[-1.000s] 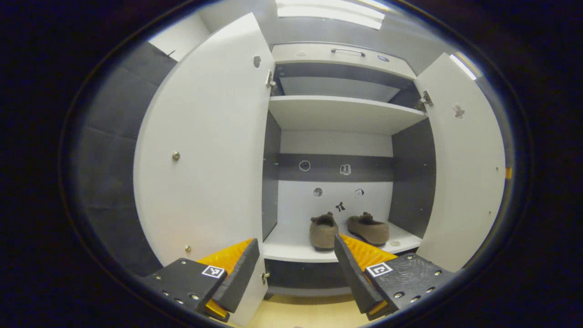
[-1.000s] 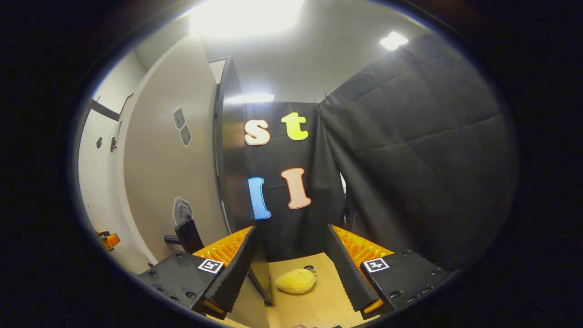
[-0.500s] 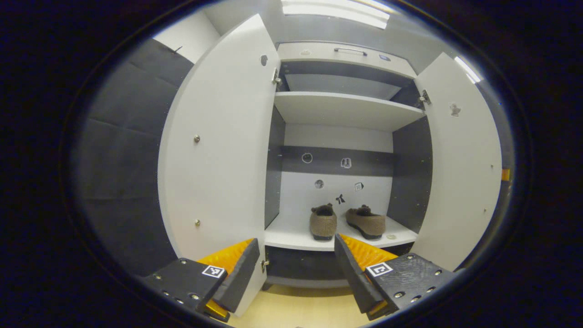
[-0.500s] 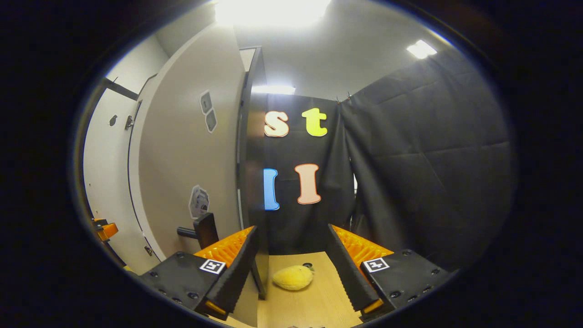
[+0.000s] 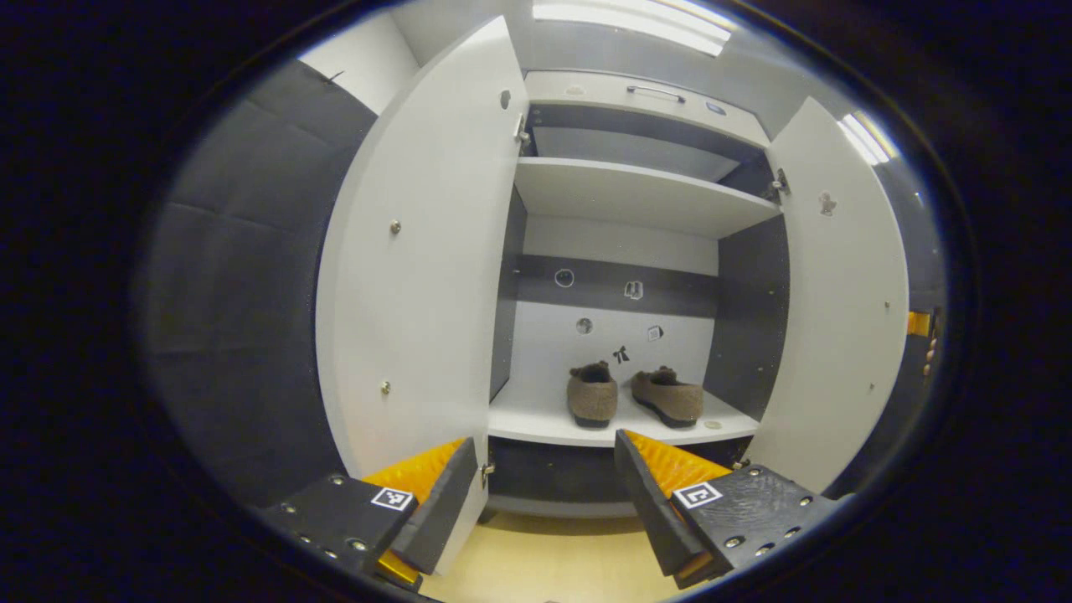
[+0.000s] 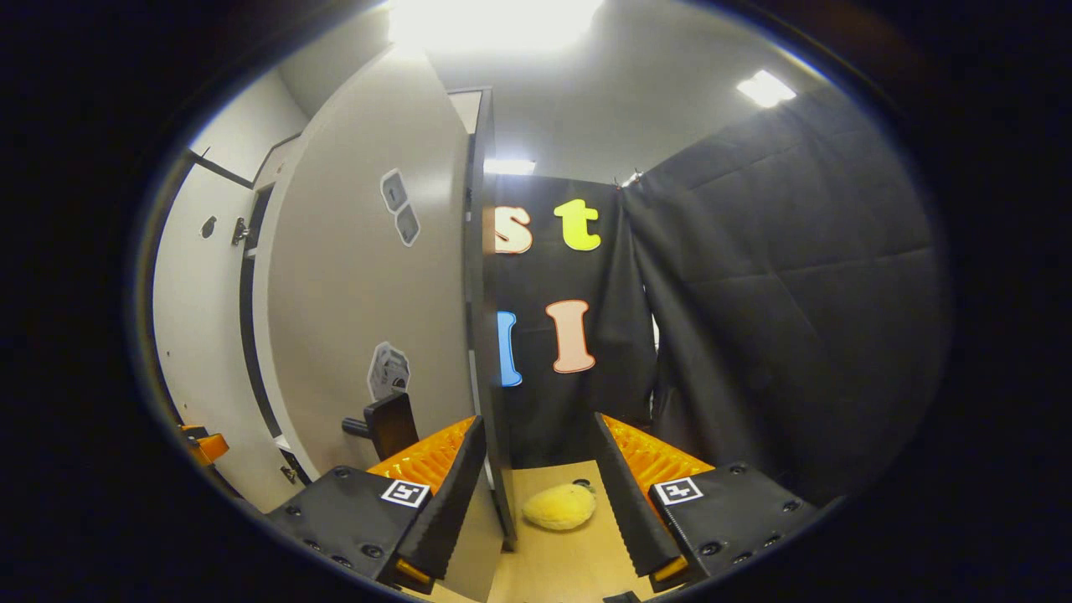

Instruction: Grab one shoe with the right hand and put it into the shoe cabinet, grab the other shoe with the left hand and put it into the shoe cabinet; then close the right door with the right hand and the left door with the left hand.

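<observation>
Two brown shoes (image 5: 592,395) (image 5: 667,396) stand side by side on the cabinet's lower shelf (image 5: 536,427). Both white doors hang open: the left door (image 5: 419,251) and the right door (image 5: 837,293). My left gripper (image 5: 544,494) is open and empty, held back in front of the cabinet. An orange bit of the right gripper (image 5: 919,322) peeks out behind the right door. In the right gripper view, my right gripper (image 6: 532,486) is open and empty beside the right door's outer face (image 6: 368,293), close to its black handle (image 6: 385,423).
A yellow plush toy (image 6: 559,507) lies on the wooden floor (image 6: 569,561) past the right fingers. The cabinet's dark side edge (image 6: 481,293) rises just right of the door. An upper shelf (image 5: 636,193) and a drawer with a handle (image 5: 656,90) sit above the shoes.
The left gripper has drawn back from the cabinet, so the shoes look smaller. The right gripper has moved closer to the right door's outer face and handle.
</observation>
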Action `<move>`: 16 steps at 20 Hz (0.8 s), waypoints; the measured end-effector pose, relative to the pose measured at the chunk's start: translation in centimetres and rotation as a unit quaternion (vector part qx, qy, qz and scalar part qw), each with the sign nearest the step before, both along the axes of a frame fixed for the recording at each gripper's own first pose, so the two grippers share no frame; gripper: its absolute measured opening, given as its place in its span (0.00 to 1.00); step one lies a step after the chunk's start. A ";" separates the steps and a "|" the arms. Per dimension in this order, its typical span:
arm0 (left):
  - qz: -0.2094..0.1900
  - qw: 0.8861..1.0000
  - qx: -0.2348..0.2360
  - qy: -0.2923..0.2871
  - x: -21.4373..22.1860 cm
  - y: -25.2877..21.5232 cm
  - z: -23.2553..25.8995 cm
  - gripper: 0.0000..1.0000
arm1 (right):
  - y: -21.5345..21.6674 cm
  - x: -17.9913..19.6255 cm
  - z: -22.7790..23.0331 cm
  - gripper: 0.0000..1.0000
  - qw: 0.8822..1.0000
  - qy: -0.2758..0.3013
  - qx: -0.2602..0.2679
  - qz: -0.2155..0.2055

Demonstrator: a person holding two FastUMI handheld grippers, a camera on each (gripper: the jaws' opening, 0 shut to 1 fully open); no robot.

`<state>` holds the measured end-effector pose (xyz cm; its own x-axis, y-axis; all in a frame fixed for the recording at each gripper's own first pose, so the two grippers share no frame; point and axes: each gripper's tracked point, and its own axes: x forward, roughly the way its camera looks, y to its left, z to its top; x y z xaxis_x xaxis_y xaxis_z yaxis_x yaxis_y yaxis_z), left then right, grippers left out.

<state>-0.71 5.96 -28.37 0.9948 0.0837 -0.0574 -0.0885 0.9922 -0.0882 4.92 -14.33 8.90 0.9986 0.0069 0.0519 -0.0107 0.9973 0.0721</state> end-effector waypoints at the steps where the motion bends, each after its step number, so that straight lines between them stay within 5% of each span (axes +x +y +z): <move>1: -0.003 1.000 -0.002 0.000 -0.3 0.2 -0.1 1.00 | 1.1 0.0 0.0 0.77 1.000 0.000 0.000 0.007; 8: -0.001 1.000 -0.013 0.027 -3.8 2.4 -3.2 1.00 | 8.8 1.2 0.0 0.78 0.998 -0.008 0.000 0.070; 12: 0.010 0.999 -0.016 0.035 -6.3 4.1 -4.7 0.96 | 12.5 1.0 -0.6 0.88 0.994 -0.014 0.010 0.104; 14: 0.018 0.999 -0.016 0.030 -7.7 5.2 -4.9 0.96 | 12.8 0.9 -1.4 0.98 0.995 -0.011 0.005 0.100; 16: 0.026 0.999 -0.021 0.034 -8.6 6.4 -5.5 0.96 | 13.3 0.4 -2.6 0.94 0.995 -0.004 0.000 0.096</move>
<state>-9.34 12.33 -33.86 0.9828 0.1310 -0.1301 -0.1469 0.9817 -0.1214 5.35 -1.07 6.33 0.9784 0.1981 0.0594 -0.2021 0.9768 0.0706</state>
